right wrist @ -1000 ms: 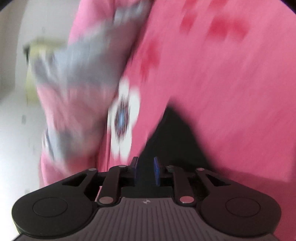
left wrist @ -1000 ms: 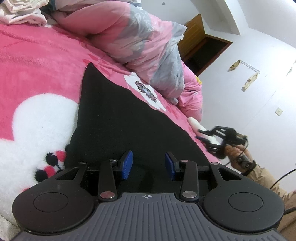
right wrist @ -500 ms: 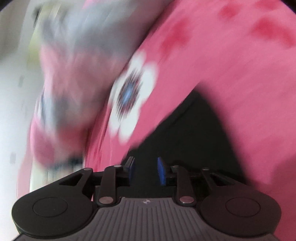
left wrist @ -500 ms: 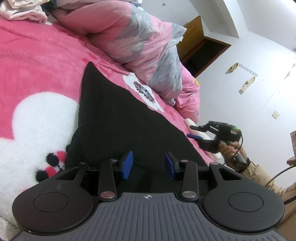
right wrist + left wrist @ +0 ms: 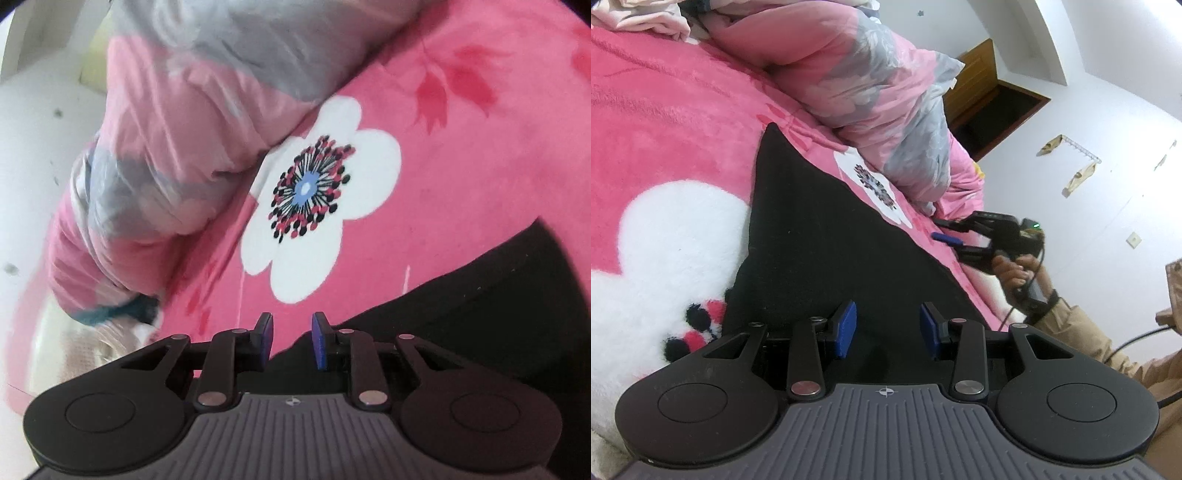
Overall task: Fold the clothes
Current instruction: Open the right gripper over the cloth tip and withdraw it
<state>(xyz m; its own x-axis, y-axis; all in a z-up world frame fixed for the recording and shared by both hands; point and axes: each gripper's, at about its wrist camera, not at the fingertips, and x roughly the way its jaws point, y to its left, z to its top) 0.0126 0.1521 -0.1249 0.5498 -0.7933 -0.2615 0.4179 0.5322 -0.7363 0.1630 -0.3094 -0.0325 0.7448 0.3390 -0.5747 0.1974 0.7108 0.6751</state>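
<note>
I have the flat black knit garment (image 5: 820, 236) lying spread on the fluffy pink bed blanket with white flower prints (image 5: 665, 110), one pointed corner reaching away from me toward the puffy pink and grey quilt (image 5: 871, 85) heaped at the far side. My left gripper (image 5: 888, 328) sits low over the near part of the cloth with its blue pads apart; I see nothing pinched between them, only black fabric lying beneath. My right gripper (image 5: 289, 339) hovers over the garment's right-hand edge, where black meets pink beside the big white flower print (image 5: 317, 206). Its jaws have just been closing a little, yet a gap remains between the pads and no cloth is caught in it. From the left wrist view I can see that gripper raised off the bed, held in the person's hand (image 5: 1015, 267).

I judge the step to be taking hold of the right edge for a fold. To do it well I would bring the right gripper down until one pad slips under the hem, then close on a single layer close to the corner, not the blanket pile beneath. The plush blanket may snag, so I would lift slightly before carrying the edge across. The left gripper should pin or pinch the near edge so the cloth does not slide.
</note>
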